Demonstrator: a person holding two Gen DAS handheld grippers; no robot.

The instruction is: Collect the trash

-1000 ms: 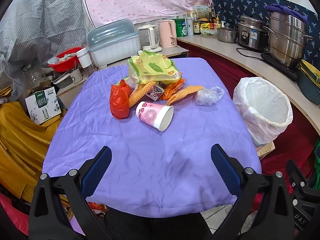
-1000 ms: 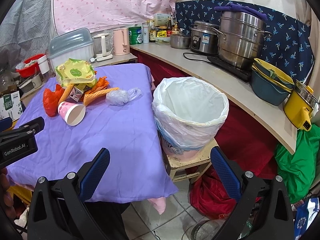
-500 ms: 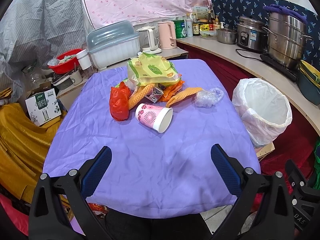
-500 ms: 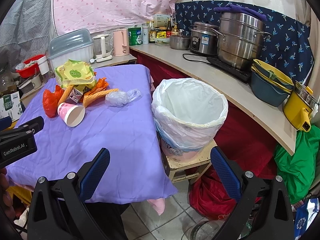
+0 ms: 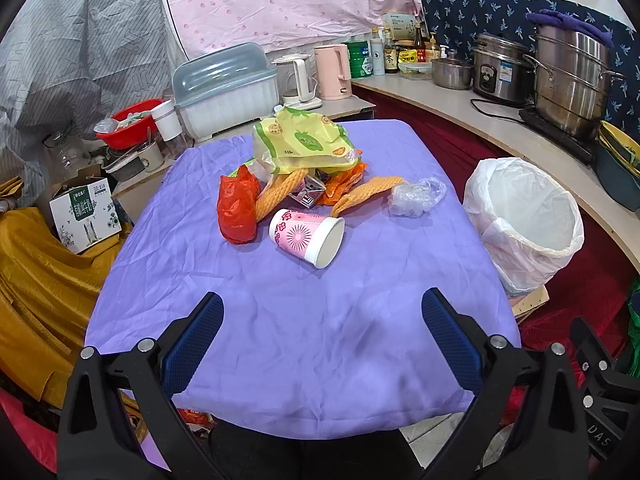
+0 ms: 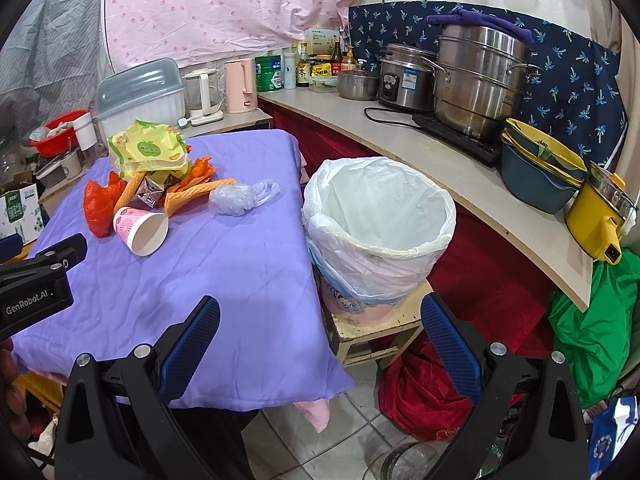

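Note:
A heap of trash lies mid-table on the purple cloth (image 5: 304, 320): a tipped pink paper cup (image 5: 306, 237), a red plastic bag (image 5: 237, 210), a yellow-green snack bag (image 5: 304, 146), orange wrappers (image 5: 366, 192) and a crumpled clear bag (image 5: 416, 198). The bin with a white liner (image 5: 528, 220) stands on a stool right of the table; it also shows in the right wrist view (image 6: 378, 236). My left gripper (image 5: 322, 340) is open and empty above the table's near edge. My right gripper (image 6: 320, 344) is open and empty, off the table's right corner, near the bin.
A counter (image 6: 460, 168) with pots, a rice cooker and bowls runs along the right. A dish box (image 5: 226, 88), kettles and a red basin (image 5: 130, 122) stand behind the table. A yellow cloth (image 5: 40, 280) lies left. The left gripper's body (image 6: 36, 280) shows at the right view's left edge.
Both views have shifted slightly; the trash heap sits a little lower and nearer in the left view. Both grippers stay open and empty.

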